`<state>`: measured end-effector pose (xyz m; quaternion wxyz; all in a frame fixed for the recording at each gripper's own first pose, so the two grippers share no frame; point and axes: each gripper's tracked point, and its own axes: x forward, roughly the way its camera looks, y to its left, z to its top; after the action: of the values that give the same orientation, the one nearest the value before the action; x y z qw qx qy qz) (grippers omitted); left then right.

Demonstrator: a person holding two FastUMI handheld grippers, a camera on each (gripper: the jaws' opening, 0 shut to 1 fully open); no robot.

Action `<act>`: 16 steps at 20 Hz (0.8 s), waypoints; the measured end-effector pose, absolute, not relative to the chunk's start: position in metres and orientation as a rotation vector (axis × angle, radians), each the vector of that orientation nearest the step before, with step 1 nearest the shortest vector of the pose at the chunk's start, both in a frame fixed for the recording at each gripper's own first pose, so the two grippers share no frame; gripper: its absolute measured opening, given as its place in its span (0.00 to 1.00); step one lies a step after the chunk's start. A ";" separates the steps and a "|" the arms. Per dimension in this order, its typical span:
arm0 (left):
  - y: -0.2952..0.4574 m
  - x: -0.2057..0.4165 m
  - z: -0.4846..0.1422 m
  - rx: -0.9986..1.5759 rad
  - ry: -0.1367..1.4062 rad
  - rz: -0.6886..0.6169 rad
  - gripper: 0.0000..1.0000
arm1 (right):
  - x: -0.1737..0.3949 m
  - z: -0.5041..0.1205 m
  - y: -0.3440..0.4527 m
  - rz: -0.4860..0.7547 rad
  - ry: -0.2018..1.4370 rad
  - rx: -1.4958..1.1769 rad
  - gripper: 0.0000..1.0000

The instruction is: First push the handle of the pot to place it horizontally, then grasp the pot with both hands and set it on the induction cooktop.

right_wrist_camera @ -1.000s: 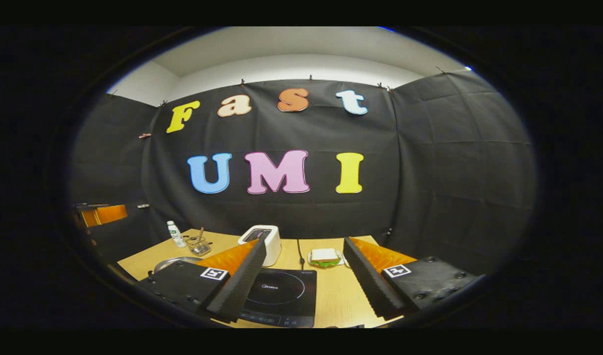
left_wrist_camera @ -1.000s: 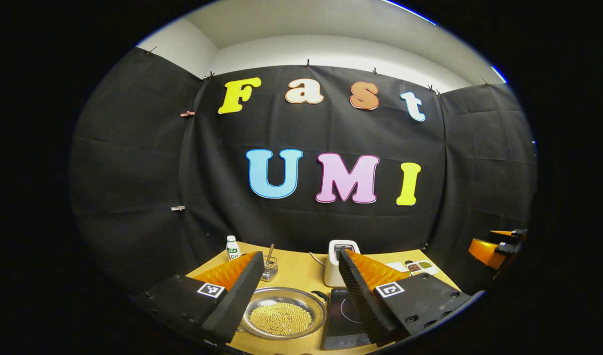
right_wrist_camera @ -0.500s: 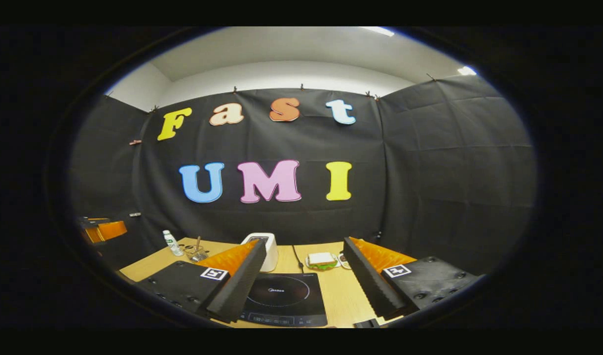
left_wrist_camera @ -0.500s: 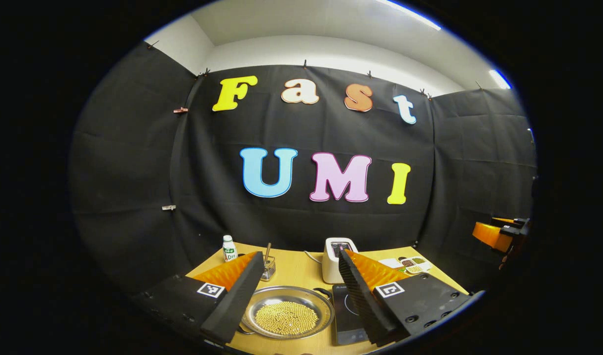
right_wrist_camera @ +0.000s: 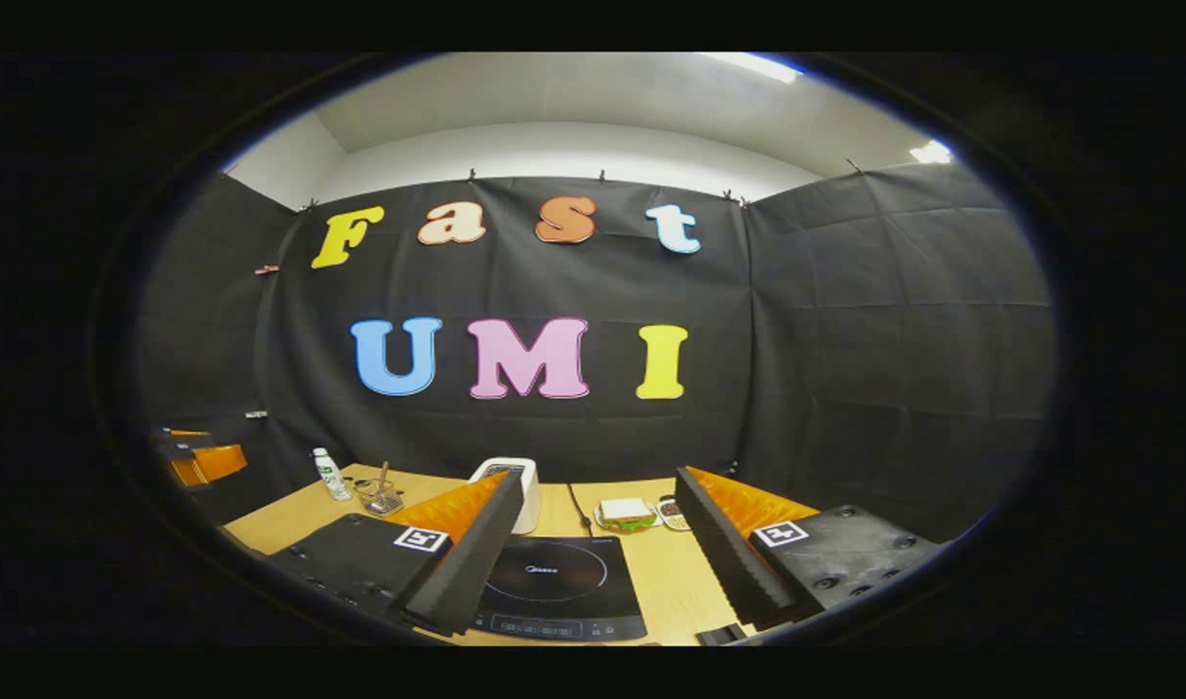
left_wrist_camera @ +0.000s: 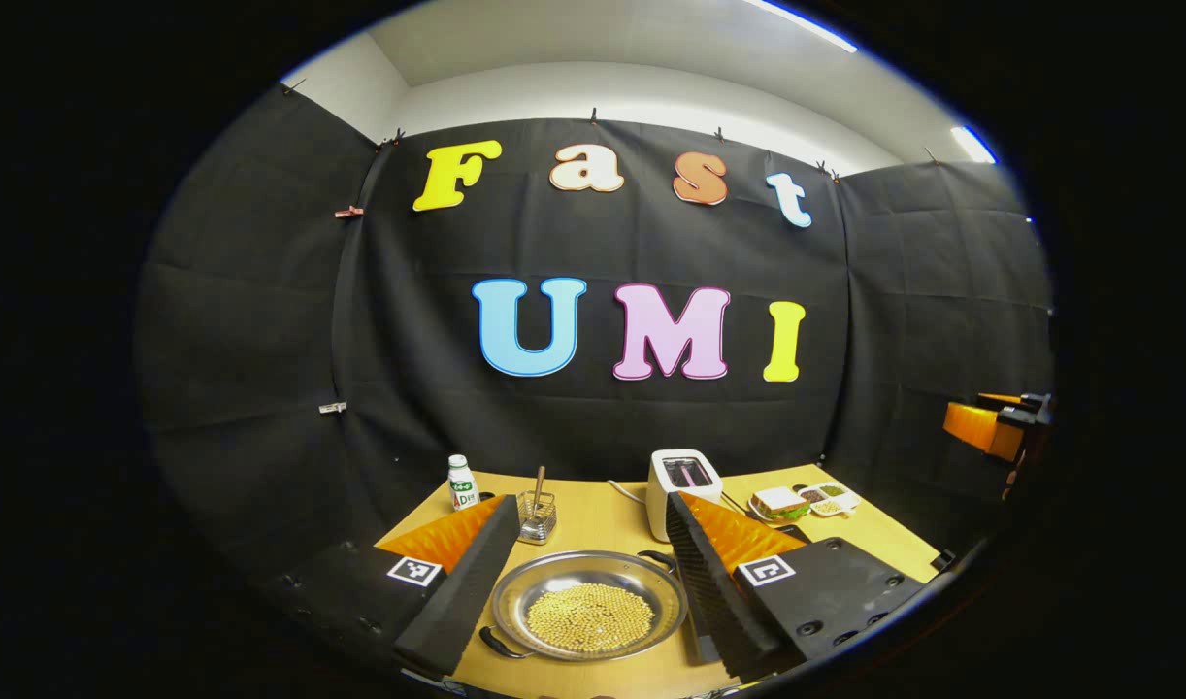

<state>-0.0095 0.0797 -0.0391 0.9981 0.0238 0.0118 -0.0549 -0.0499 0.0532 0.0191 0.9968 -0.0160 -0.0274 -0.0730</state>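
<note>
A shallow steel pot [left_wrist_camera: 588,607] filled with small yellow beads sits on the wooden table [left_wrist_camera: 593,529], low between the fingers of my left gripper [left_wrist_camera: 591,505], which is open and empty. The pot's two black handles lie on a diagonal, one handle [left_wrist_camera: 501,646] near left and the other [left_wrist_camera: 656,558] far right. My right gripper [right_wrist_camera: 598,481] is open and empty above the black induction cooktop [right_wrist_camera: 554,582]. Each gripper also appears in the other's view: the right gripper [left_wrist_camera: 991,427] at the far right edge, the left gripper [right_wrist_camera: 200,461] at the far left edge.
A white toaster [left_wrist_camera: 683,476] stands at the back of the table, its cord trailing beside it. A small bottle [left_wrist_camera: 462,482] and a wire basket [left_wrist_camera: 537,515] are at the back left. A sandwich [right_wrist_camera: 624,513] and small dishes [left_wrist_camera: 826,498] lie back right.
The left gripper view has swung left, so the pot now sits centred between its fingers and the cooktop has slid behind the right finger. The right gripper view barely shifted.
</note>
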 end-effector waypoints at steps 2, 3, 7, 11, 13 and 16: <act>0.081 -0.009 -0.045 0.049 0.036 -0.120 0.95 | -0.050 0.016 0.057 -0.143 -0.051 -0.043 0.93; 0.081 -0.009 -0.047 0.048 0.043 -0.129 0.95 | -0.050 0.014 0.060 -0.140 -0.048 -0.044 0.93; 0.089 -0.006 -0.062 0.055 0.078 -0.149 0.95 | -0.052 0.007 0.063 -0.155 -0.037 -0.041 0.98; 0.095 -0.004 -0.080 0.033 0.131 -0.181 0.95 | -0.052 -0.003 0.070 -0.163 -0.019 -0.035 0.98; 0.096 -0.003 -0.091 0.022 0.156 -0.204 0.92 | -0.052 -0.008 0.073 -0.164 -0.009 -0.039 0.98; 0.099 -0.005 -0.116 0.026 0.220 -0.250 0.73 | -0.052 -0.016 0.078 -0.165 0.009 -0.036 0.98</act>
<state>-0.0055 0.0987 -0.1156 0.9861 0.0130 0.1095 -0.1243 -0.0517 0.0784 -0.0155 0.9964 -0.0180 0.0044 -0.0823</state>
